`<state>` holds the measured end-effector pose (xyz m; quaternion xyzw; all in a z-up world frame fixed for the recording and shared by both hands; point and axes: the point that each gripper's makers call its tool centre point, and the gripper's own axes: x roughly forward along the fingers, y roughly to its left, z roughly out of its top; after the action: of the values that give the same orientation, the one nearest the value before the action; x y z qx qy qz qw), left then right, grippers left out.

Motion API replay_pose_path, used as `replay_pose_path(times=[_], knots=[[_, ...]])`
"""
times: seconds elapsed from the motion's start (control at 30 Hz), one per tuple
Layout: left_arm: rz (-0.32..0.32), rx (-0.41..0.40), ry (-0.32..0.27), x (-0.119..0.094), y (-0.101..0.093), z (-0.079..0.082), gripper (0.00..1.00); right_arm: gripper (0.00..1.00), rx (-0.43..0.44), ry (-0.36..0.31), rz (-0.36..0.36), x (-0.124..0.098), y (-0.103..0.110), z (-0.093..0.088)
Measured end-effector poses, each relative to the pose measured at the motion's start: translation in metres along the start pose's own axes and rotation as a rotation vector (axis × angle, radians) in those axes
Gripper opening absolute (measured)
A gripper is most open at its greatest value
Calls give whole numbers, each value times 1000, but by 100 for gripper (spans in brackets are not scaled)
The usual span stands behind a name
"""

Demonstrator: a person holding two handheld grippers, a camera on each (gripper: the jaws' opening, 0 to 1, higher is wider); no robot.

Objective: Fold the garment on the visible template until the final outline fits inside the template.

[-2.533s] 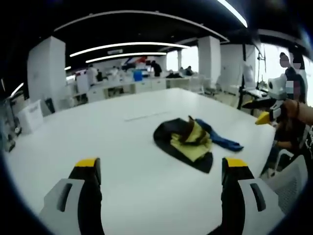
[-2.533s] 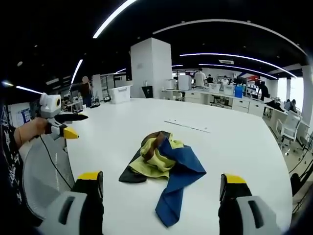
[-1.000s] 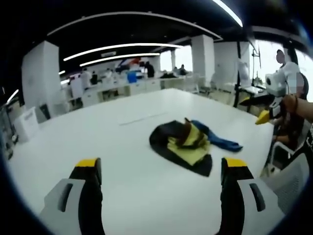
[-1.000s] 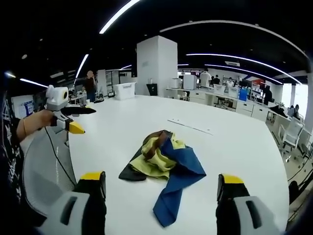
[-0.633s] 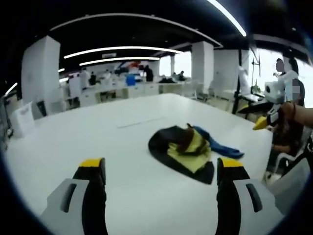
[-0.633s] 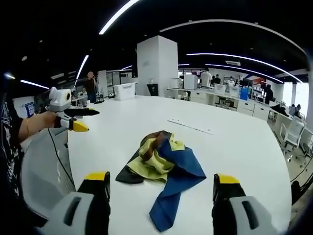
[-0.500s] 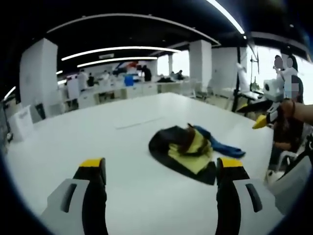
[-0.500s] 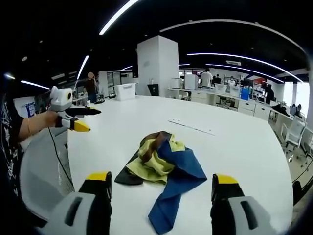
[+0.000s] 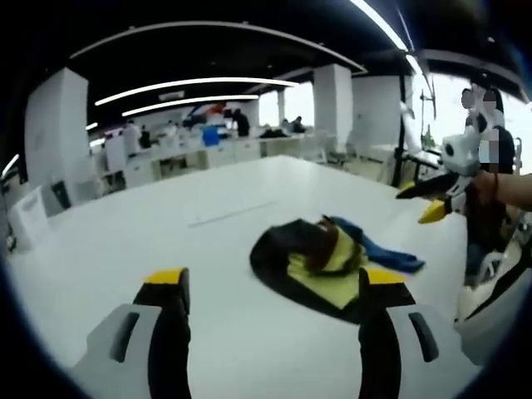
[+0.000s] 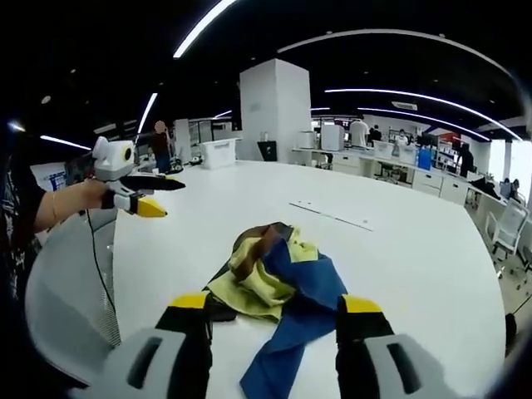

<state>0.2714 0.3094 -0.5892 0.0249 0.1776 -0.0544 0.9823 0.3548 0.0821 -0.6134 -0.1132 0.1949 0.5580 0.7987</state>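
A crumpled garment [image 9: 320,264] of black, yellow, blue and brown cloth lies bunched on the white table [image 9: 125,241]. My left gripper [image 9: 274,278] is open just short of it, its yellow-tipped jaws wide apart and holding nothing. In the right gripper view the garment [image 10: 278,278] lies straight ahead, a blue part trailing toward me. My right gripper [image 10: 276,303] is open above its near edge, with nothing gripped. A hand holds the left gripper [image 10: 140,195] at the left, and the right gripper [image 9: 432,204] comes in from the right in the left gripper view.
A thin pale line [image 9: 233,214] marks the table behind the garment, also as a line [image 10: 332,214] in the right gripper view. A grey mesh chair back [image 10: 58,299] stands at the table edge. Desks, people and a white pillar [image 10: 274,112] are far behind.
Both views have come closer to the garment. The right gripper's jaws have narrowed clearly, the left's slightly. The garment lies as before.
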Motion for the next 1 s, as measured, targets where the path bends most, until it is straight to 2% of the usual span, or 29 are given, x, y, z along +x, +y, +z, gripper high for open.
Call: replay_pose_path(times=[0.2,0.37,0.73,1.0], knots=[[-3,16,-6,19,4,6,70,51,-23,-7,17,15,-6,5],[-21,30,-13,39,8,12,70,49,-27,7,31,28,-12,5],[-44,33,15,75,15,0,65,42,-51,38,65,50,-20,-4],[-52,31,44,105,20,-10,57,32,-104,71,65,69,-25,-17]])
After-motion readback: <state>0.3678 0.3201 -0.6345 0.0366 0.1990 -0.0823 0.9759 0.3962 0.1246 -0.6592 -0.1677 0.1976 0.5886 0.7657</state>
